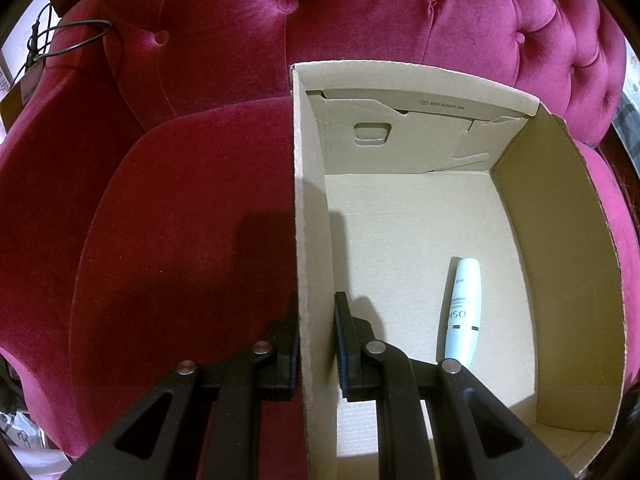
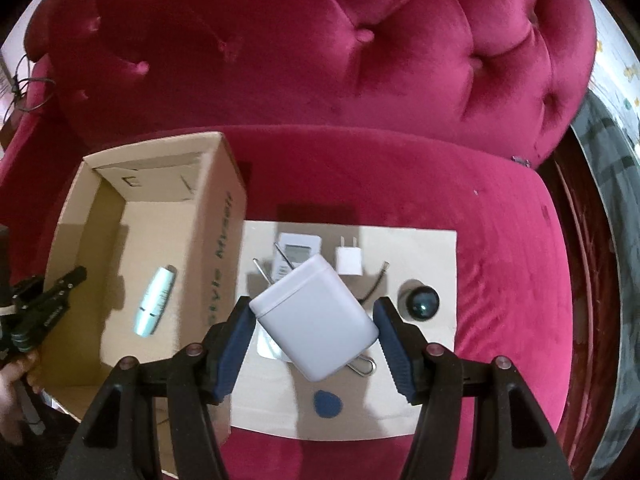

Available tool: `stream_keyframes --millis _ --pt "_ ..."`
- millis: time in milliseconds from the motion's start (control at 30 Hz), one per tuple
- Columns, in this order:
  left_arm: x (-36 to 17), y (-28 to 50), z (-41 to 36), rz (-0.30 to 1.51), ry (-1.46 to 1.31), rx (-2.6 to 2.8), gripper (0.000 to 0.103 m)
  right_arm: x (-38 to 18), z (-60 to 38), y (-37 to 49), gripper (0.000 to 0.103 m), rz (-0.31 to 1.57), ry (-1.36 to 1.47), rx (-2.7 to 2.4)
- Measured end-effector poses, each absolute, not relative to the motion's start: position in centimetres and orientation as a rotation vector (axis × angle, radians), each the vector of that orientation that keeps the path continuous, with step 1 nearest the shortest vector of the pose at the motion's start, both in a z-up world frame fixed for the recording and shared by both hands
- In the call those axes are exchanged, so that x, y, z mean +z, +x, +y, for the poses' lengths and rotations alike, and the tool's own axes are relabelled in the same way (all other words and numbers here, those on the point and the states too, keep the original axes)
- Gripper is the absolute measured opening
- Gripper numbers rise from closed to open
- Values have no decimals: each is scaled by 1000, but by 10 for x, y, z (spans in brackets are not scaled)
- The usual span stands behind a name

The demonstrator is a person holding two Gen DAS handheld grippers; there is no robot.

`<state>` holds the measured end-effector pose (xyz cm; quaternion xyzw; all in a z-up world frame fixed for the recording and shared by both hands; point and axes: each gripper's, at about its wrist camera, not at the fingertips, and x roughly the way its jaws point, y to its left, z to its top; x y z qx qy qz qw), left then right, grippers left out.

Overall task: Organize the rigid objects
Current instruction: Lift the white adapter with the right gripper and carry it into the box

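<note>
Left gripper: its fingers pinch the left wall of the open cardboard box, one finger outside the wall and one inside. The box stands on the seat of a crimson velvet tufted armchair. A small print on the inner flap of the far wall reads roughly "W29.5x20x11", not fully legible.

Inside the box, a pale blue-green cosmetic tube lies on the floor near the right wall and toward the near edge; its label shows the letters "OSM" and a silver band near one end, with finer text too small to read.

Right gripper: its blue-padded fingers are closed on a white rectangular tin, held tilted, with a corner against each pad. The tin sits above a flat cardboard sheet that lies on the seat just beside the box. The box's outer right wall carries dark lettering, partly blurred, beginning "Style".

On the sheet: a white device with a small screen near the far edge, a white plug adapter beside it, a dark glossy ball toward the right edge, a blue guitar pick near the near edge, a thin dark cable and a metal clip partly hidden under the tin.
</note>
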<state>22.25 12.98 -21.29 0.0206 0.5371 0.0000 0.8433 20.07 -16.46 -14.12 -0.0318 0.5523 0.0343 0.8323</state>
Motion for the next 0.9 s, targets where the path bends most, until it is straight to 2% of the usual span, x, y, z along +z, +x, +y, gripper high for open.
stream_keyframes --millis 500,900 --pt "-212 223 130 1135 45 -2 15 -126 -103 199 65 1153 -100 203" --pt "-213 223 130 1135 45 -2 15 -138 -47 195 65 1169 -135 306"
